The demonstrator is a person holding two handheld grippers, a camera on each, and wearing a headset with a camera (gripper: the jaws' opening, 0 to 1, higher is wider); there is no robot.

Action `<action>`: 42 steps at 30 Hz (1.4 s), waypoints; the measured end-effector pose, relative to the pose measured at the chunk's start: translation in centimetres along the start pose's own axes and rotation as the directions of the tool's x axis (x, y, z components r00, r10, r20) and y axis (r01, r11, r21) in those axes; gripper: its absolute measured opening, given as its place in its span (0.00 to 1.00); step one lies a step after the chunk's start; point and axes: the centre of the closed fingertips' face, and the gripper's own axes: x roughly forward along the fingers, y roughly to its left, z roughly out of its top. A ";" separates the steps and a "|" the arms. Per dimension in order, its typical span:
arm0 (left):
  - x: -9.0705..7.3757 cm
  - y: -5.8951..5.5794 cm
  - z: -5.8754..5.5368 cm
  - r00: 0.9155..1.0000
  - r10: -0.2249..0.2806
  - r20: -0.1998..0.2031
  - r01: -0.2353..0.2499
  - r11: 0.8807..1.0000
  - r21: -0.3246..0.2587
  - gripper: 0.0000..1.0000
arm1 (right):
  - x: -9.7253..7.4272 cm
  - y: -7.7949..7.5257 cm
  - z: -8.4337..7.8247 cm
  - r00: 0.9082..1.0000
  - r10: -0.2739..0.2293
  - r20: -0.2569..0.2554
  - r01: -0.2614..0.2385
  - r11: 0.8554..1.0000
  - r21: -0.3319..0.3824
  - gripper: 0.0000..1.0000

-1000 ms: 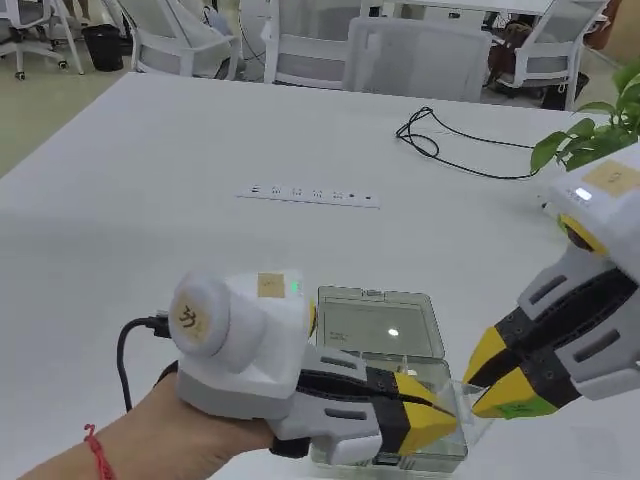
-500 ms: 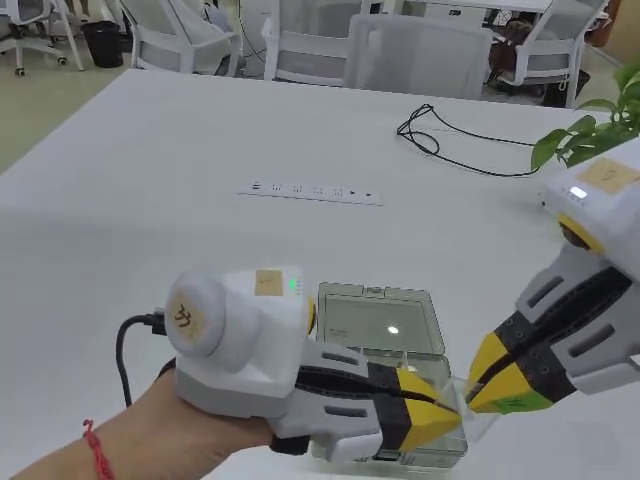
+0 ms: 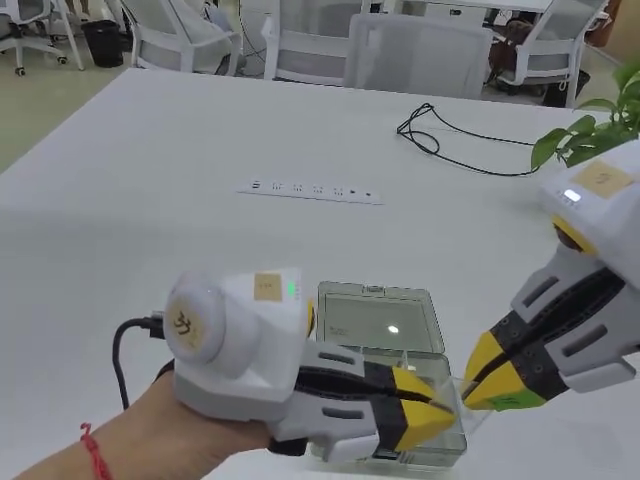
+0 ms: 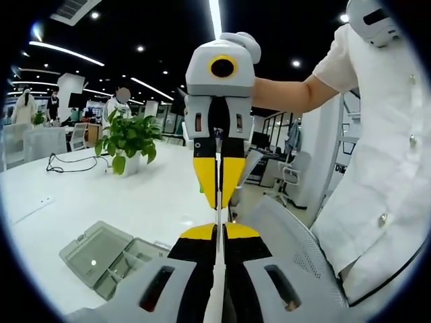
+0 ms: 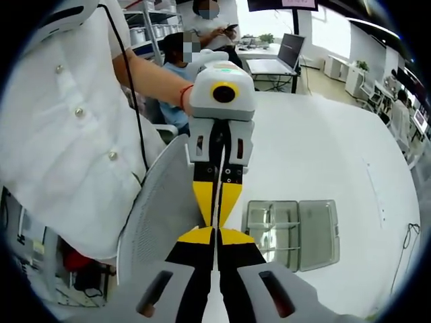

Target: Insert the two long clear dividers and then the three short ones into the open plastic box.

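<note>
Still | left tongs [image 3: 446, 412] and right tongs [image 3: 470, 388] both clamped on clear divider [image 4: 217, 219] near box [image 3: 350, 325] | barely shifted

Left tongs [image 3: 444, 413] and right tongs [image 3: 469, 389] meet tip to tip near the counter's edge, both clamped on one clear divider [image 3: 476, 418].

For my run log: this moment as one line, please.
left gripper: shut on clear divider | right gripper: shut on same divider | plastic box: open, lid laid back
</note>
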 end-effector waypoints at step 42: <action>-5.0 5.1 -3.8 0.962 0.261 -0.083 -0.260 0.965 0.026 0.83 | 3.0 -7.4 -1.5 0.988 -0.154 0.001 0.154 0.986 0.057 0.03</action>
